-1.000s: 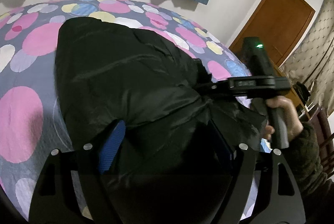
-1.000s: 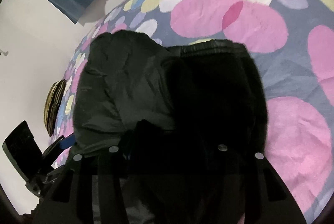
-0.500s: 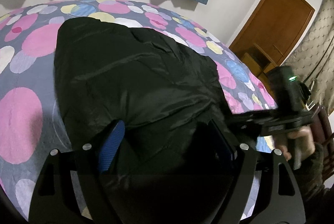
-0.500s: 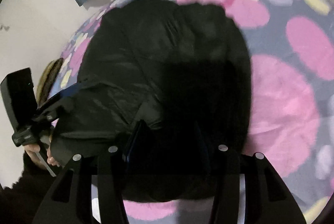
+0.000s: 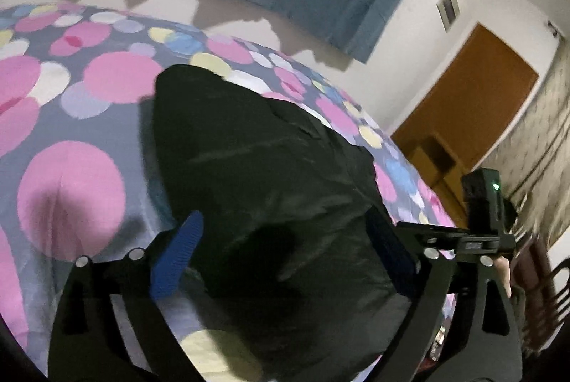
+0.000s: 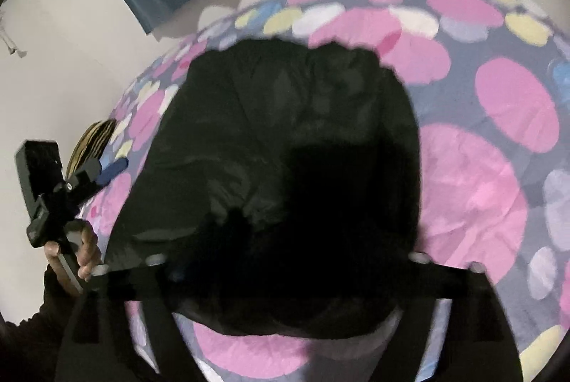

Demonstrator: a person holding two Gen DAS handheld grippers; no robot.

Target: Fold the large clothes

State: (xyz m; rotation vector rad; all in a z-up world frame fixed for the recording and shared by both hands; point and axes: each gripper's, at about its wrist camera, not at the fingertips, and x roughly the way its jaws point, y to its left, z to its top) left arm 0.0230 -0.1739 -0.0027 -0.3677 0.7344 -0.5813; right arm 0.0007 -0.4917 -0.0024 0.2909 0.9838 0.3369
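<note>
With both grippers, left gripper (image 5: 281, 253) and right gripper (image 6: 285, 278), just opened wide and empty, pull back cleanly off the folded shiny black padded jacket (image 5: 270, 175) at frame centre.

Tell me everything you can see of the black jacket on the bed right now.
The black jacket is a puffy, slightly shiny garment, apparently nylon, folded into a rounded, creased bundle. It lies flat on the dotted bedspread. One far edge looks gathered, like an elastic hem. Nothing grips it: both hand-held grippers stand open around its near edge.

No legible text, label, brand, number or sign anywhere
</note>
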